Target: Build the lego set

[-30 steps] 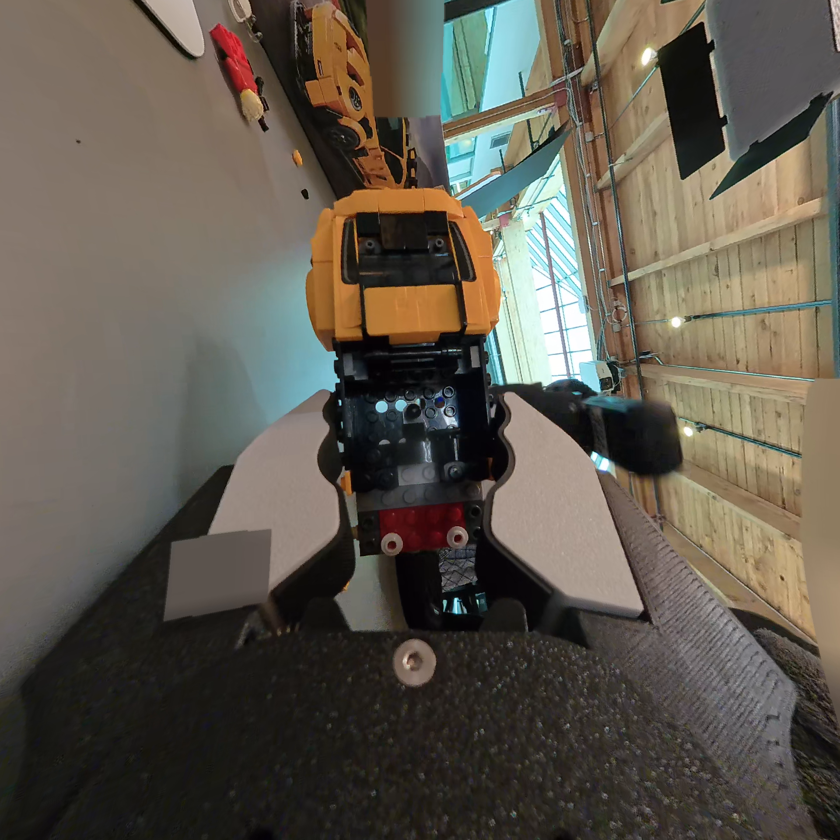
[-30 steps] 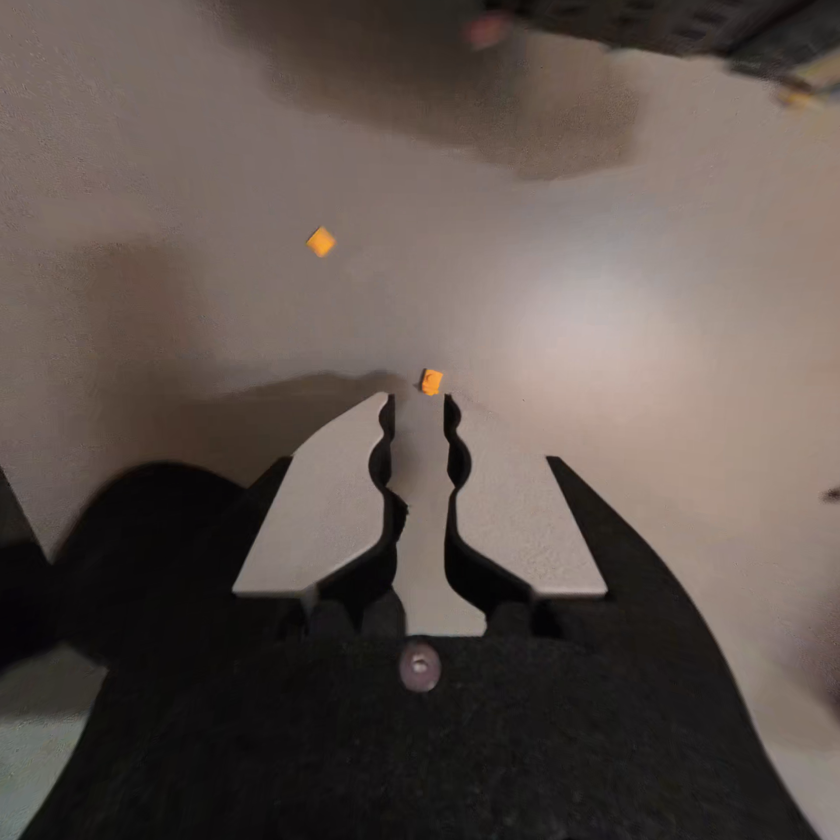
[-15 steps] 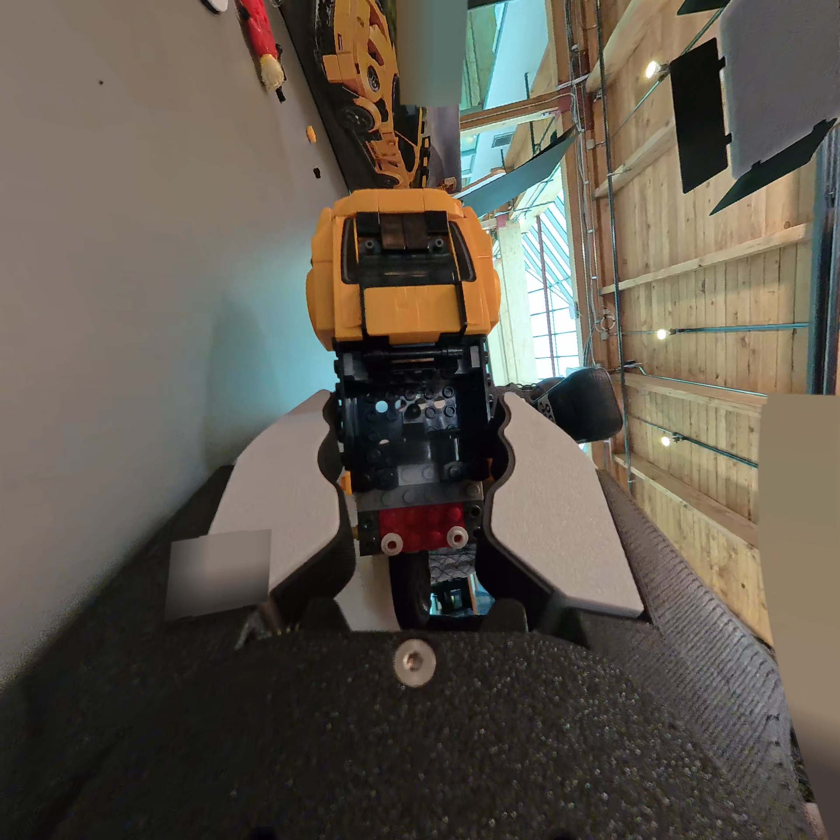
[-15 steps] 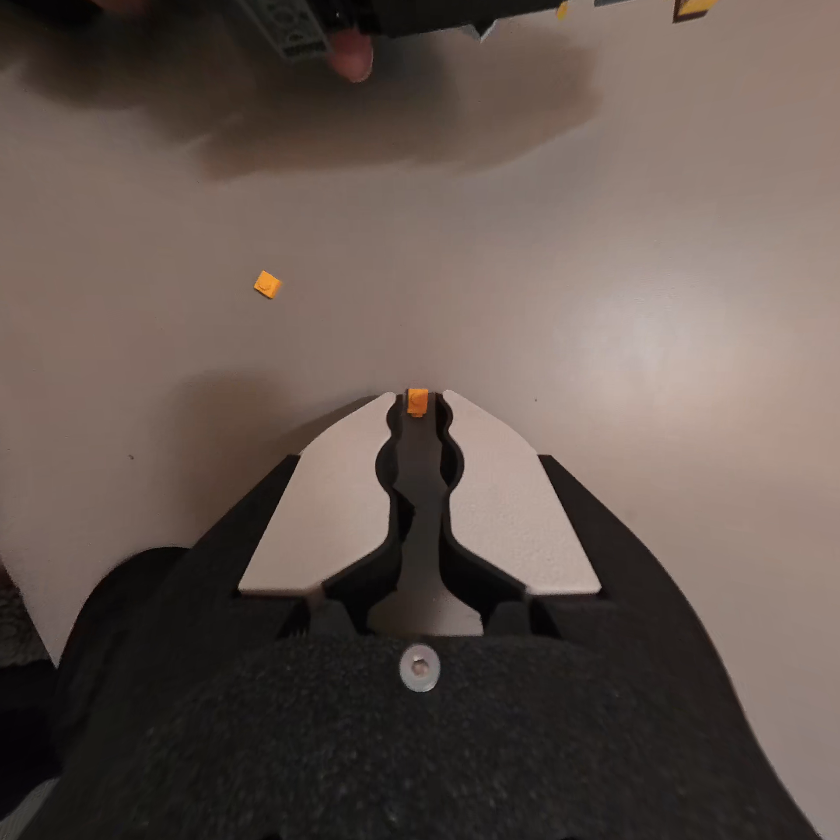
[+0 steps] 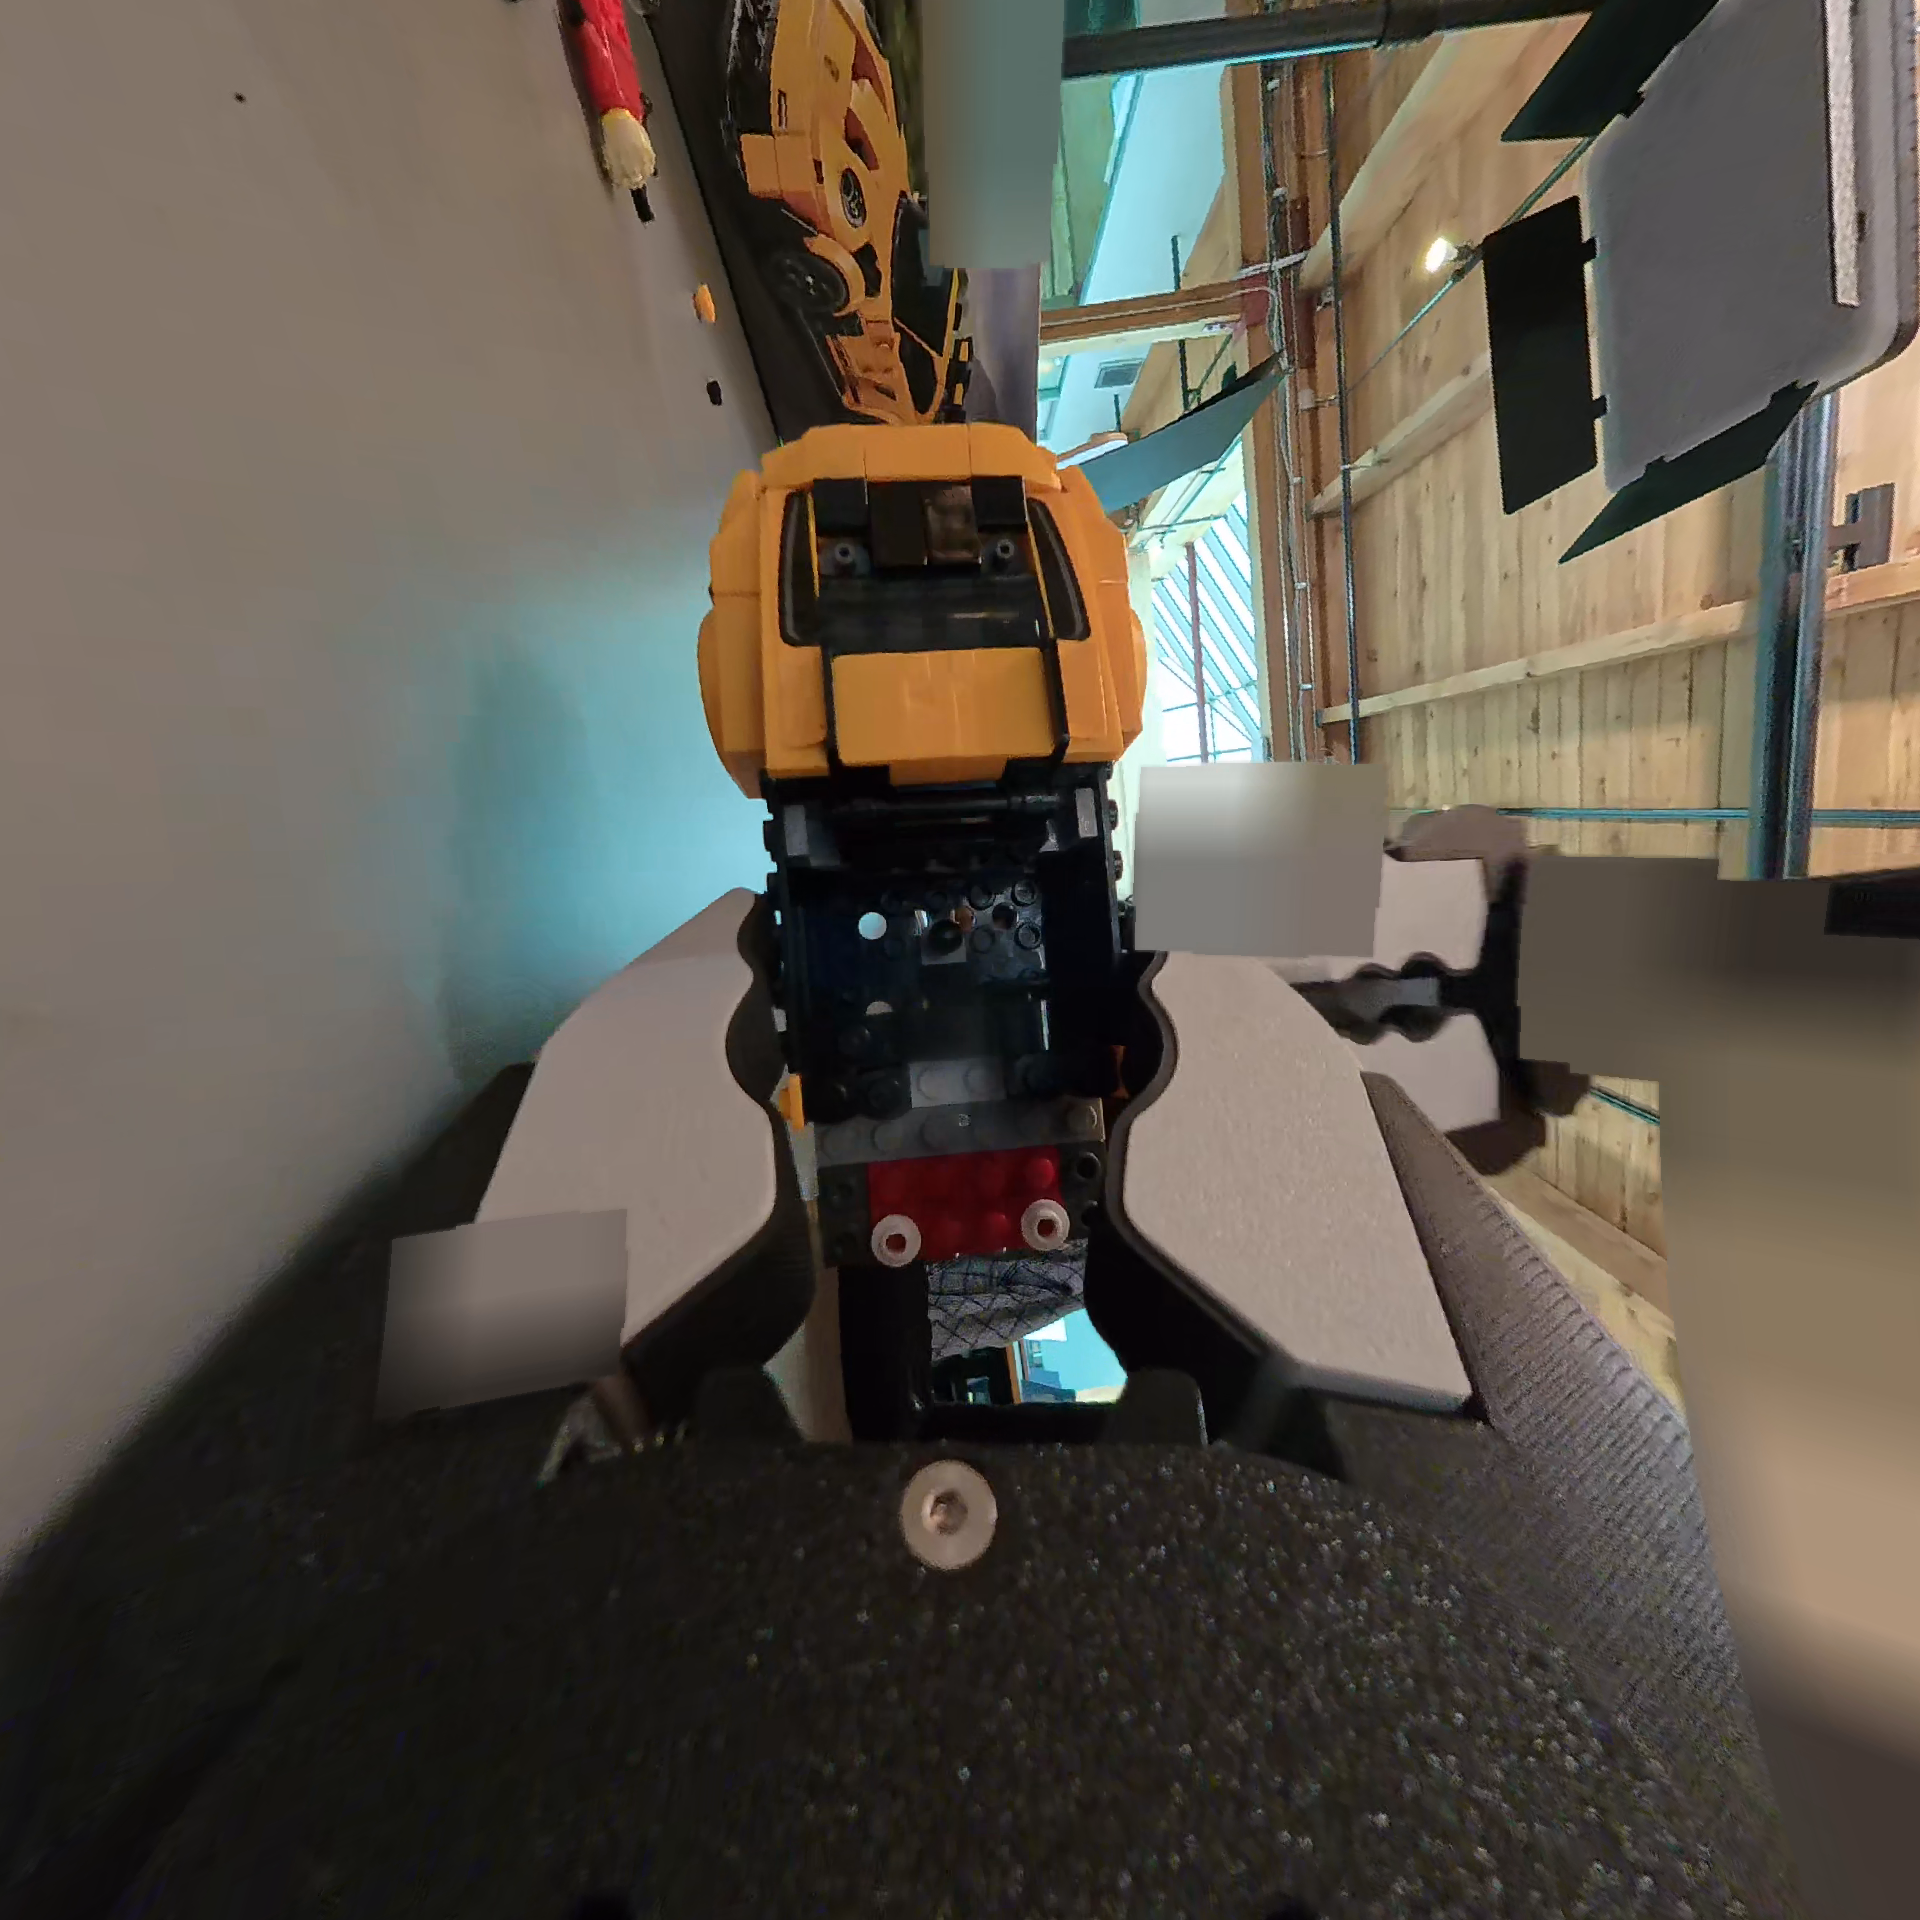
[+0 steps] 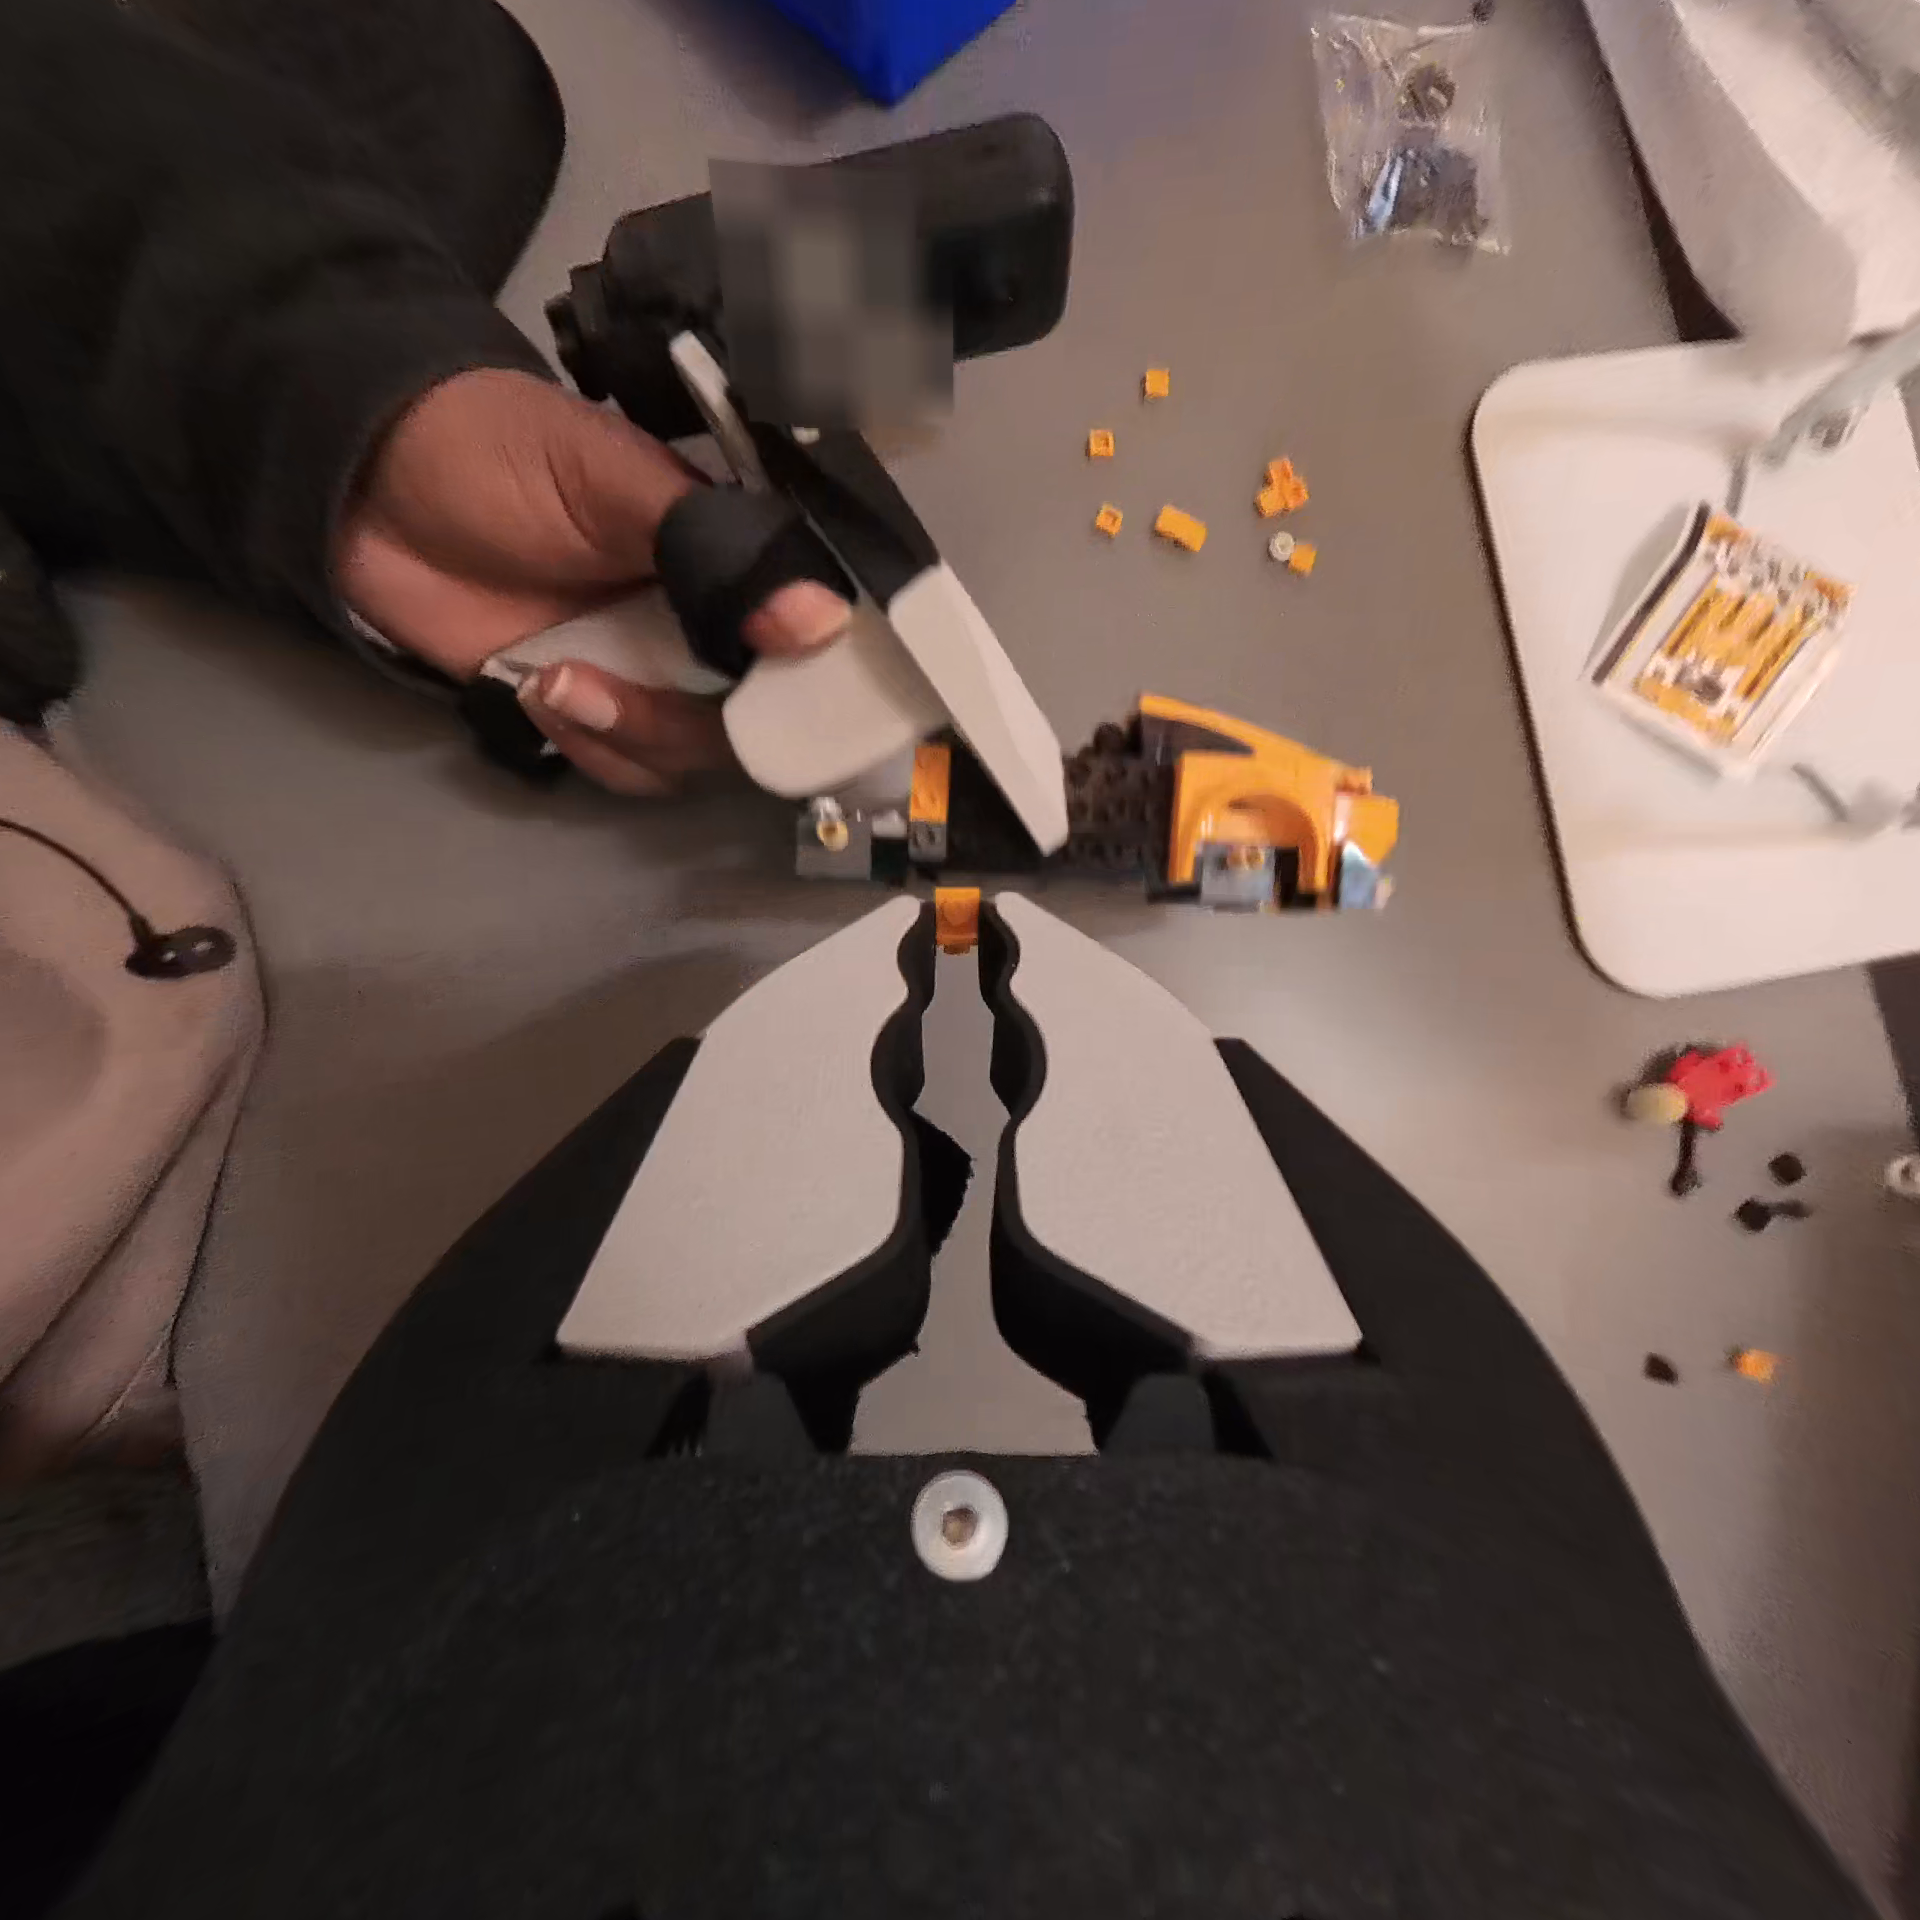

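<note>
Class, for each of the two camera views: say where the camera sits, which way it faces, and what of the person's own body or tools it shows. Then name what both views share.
Left wrist view: sits on the left gripper, faces along its jaws, clamped on the brick car; wooden wall behind.
Right wrist view: sits on the right gripper, faces down at the grey table; jaws pinch a small orange brick; the person's hand shows.
Shared: the brick car.
</note>
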Tool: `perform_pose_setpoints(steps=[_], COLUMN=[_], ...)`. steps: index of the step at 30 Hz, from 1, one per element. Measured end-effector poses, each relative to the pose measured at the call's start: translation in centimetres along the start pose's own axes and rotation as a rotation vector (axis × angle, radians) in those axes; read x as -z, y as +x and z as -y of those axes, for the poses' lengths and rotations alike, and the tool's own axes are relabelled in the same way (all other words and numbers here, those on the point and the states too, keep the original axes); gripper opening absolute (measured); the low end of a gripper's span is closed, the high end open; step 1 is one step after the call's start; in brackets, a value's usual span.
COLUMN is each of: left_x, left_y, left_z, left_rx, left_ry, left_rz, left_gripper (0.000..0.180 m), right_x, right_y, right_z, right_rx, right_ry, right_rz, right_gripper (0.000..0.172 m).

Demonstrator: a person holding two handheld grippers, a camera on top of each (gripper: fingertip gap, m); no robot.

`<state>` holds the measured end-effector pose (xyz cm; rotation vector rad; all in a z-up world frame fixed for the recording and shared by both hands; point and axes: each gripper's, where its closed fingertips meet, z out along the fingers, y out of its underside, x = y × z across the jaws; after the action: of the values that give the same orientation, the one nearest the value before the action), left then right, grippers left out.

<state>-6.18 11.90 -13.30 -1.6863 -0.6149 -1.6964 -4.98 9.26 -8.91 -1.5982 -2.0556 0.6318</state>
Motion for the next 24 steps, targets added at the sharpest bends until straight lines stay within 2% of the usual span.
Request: perform_pose_setpoints(steps=[3, 7, 17, 24], left_x=[0.0, 0.2, 0.2, 0.1], left_y=[0.1, 0.3, -0.4, -0.2], left_z=[-0.1, 0.0, -0.1, -0.1], left_rx=[-0.016, -0.019, 0.038, 0.021], left_ry=[-0.006, 0.007, 0.014, 0.018], left_rz=[0.007, 0.006, 0.021, 0.013], left_gripper=[0.064, 0.064, 0.064, 0.064], right_x=[-1.6, -2.9, -3.4, -3.2], right_y=[-0.7, -0.8, -0.8, -0.8], right_z=[0.9, 0.3, -0.2, -0.2], right_rx=[0.033, 0.022, 0.002, 0.01], right_ry=[-0.046, -0.107, -0.158, -0.169], right_rz=[0.026, 0.043, 0.026, 0.015], right_gripper=[0.008, 0.008, 0.008, 0.008])
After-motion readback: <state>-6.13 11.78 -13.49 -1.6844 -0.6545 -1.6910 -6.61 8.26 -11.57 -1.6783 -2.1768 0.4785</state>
